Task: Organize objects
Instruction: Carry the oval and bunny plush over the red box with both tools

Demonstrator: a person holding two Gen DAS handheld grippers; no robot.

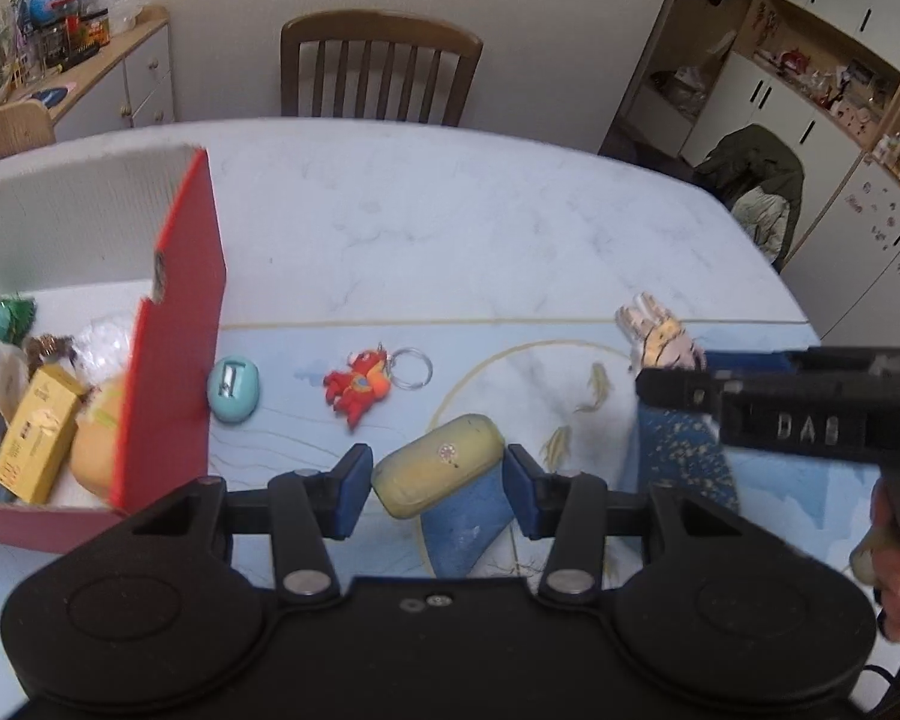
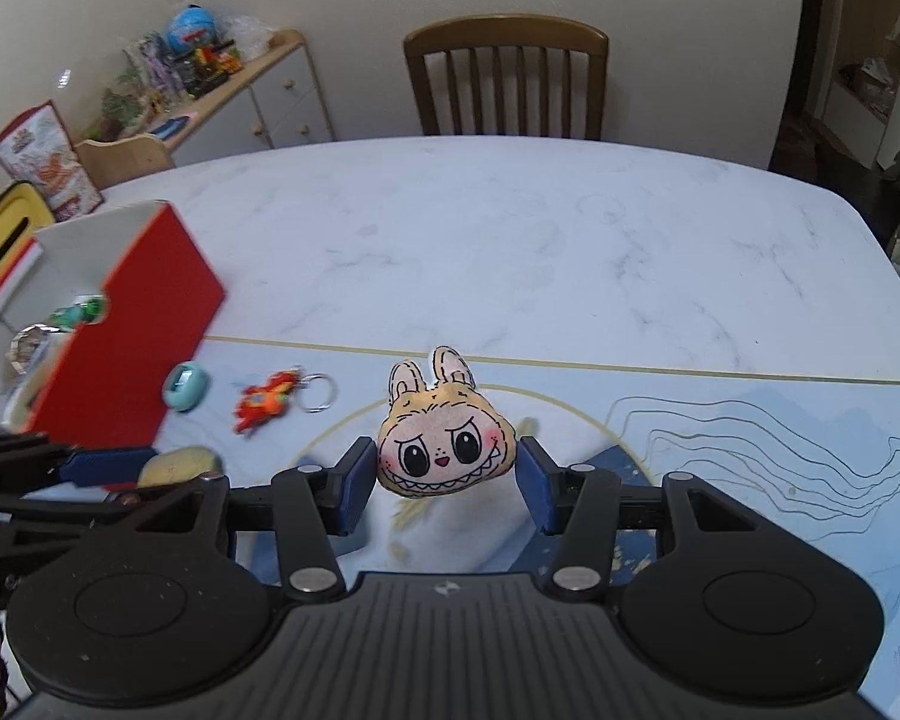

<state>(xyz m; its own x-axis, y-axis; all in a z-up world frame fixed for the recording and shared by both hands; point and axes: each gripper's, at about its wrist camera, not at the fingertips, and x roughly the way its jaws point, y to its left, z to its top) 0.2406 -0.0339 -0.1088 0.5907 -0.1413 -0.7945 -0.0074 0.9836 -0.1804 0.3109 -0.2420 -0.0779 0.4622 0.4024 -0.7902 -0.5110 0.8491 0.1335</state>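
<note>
Left gripper [image 1: 438, 489] low, fingers [image 1: 349, 491] spread apart; right gripper [image 2: 444, 483] alongside, level, fingers [image 2: 351, 489] likewise parted.

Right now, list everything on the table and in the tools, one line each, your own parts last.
Open red cardboard box: one, red outside and white inside, left side of the table, holding assorted items.
Teal oval case: one, teal, on the mat beside the box.
Red dragon keychain: one, red-orange with a metal ring, on the mat right of the case.
Yellow oval pouch: one, yellow, between the left tool's pads.
Rabbit-eared monster face plush: one, tan, between the right tool's pads.
Marble-pattern table: one, white.
Left tool: black, blue pads.
Right tool: black, blue pads.
</note>
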